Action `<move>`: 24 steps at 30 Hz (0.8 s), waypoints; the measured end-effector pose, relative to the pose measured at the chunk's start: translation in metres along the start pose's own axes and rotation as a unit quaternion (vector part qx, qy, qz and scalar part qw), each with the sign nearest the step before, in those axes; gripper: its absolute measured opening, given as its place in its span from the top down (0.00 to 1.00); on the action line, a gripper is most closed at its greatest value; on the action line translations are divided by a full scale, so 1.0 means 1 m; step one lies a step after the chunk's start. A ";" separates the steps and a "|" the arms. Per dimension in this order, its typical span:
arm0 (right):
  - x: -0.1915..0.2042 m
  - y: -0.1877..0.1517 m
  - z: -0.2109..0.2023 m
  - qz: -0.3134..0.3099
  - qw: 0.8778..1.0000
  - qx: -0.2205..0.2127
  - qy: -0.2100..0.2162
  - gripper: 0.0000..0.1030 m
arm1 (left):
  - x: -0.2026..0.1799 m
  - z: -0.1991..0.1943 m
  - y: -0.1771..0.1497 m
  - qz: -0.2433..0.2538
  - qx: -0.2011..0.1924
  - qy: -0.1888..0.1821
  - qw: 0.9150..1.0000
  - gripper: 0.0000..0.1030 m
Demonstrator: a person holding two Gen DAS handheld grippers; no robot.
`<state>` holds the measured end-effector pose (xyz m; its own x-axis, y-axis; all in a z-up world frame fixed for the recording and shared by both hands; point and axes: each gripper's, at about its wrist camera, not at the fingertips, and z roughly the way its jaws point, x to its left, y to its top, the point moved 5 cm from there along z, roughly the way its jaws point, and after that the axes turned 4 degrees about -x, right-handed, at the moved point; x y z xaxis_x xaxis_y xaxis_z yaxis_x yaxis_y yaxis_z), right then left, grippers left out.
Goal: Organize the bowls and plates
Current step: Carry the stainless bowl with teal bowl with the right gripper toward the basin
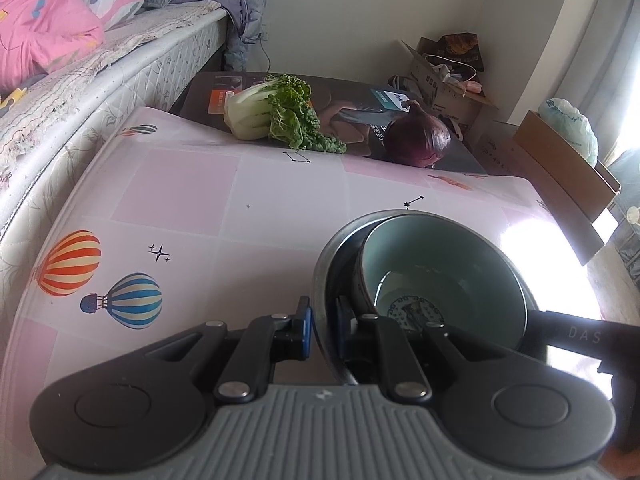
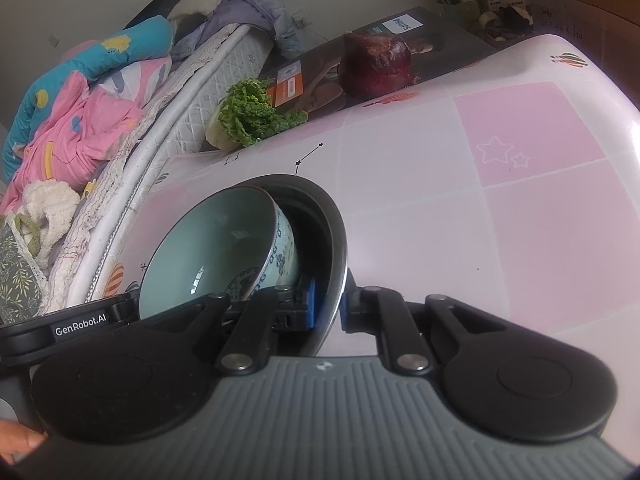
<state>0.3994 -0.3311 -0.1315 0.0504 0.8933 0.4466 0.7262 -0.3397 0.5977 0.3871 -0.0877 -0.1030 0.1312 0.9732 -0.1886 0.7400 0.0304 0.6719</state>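
Two grippers hold the same dish from two sides. The left gripper (image 1: 322,330) has its jaws closed on the near rim of a dark metal plate (image 1: 320,272), one blue pad outside the rim and one inside. The right gripper (image 2: 326,306) does the same on the other side of the dark metal plate (image 2: 334,220), with its jaws pinching the rim between the blue pads.

Inside the plate sits a green bowl (image 1: 436,268). It is pale green inside and has a dark rim. In the right view the green bowl (image 2: 212,240) leans over to one side, and its outer wall shows blue flower patterns on white. There is a round blue pattern at the bottom of the bowl too.

The plate is over the near part of the bench (image 1: 192,200), which has a pink and white cloth with hot-air balloons and stars on it. I cannot tell if the plate touches the bench.

At the far edge of the bench lies a leafy cabbage (image 1: 276,112). Near it, to the right, is a red onion (image 1: 418,136). Both rest on a flat dark box (image 1: 348,92). A bed (image 1: 100,80) with pink bedding stands just beside the bench on the left.
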 end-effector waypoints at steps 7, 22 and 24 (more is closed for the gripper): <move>0.002 0.003 -0.002 -0.005 1.000 -0.007 -0.002 0.90 | -0.001 -0.003 0.001 0.004 -0.006 0.001 1.000 0.87; -0.007 0.007 0.006 0.007 1.000 -0.011 -0.011 0.88 | 0.000 0.010 0.006 0.011 0.006 -0.017 1.000 0.84; -0.008 0.008 0.008 0.008 1.000 -0.011 -0.011 0.88 | 0.000 0.013 0.006 0.007 0.005 -0.020 1.000 0.84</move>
<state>0.4104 -0.3384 -0.1358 0.0768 0.8940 0.4415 0.7098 -0.3600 0.6054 0.4002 -0.0901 -0.1086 0.1676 0.9635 -0.2087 0.7449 0.0149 0.6670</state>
